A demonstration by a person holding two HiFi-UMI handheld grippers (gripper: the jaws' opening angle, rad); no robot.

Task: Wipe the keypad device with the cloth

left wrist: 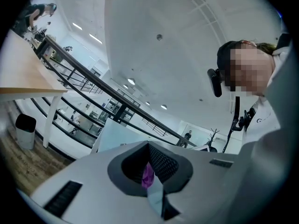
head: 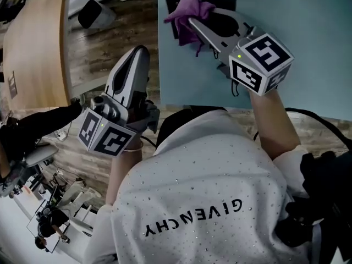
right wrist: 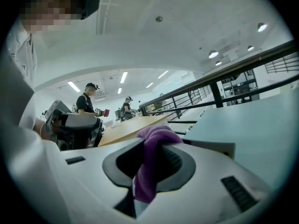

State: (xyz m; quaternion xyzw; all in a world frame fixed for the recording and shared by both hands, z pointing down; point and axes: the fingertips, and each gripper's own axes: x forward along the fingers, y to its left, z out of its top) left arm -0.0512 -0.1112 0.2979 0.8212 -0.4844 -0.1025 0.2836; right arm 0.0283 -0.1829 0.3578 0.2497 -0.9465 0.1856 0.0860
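On the pale blue table (head: 313, 43), at its far edge, lies the dark keypad device (head: 224, 3). A purple cloth (head: 186, 11) is bunched on top of it, and my right gripper (head: 192, 22) is shut on that cloth. The right gripper view shows the cloth (right wrist: 150, 164) draped over and between the closed jaws. My left gripper (head: 139, 51) is held off the table to the left, beside the person's body, with its jaws together and nothing in them. Most of the device is hidden under the cloth and the right gripper.
A curved wooden table (head: 33, 37) stands to the left over wood-plank floor (head: 126, 21). A dark bin (head: 91, 12) sits on that floor. The person's white shirt (head: 203, 191) fills the foreground. Two people (right wrist: 88, 104) stand far off by a long wooden table.
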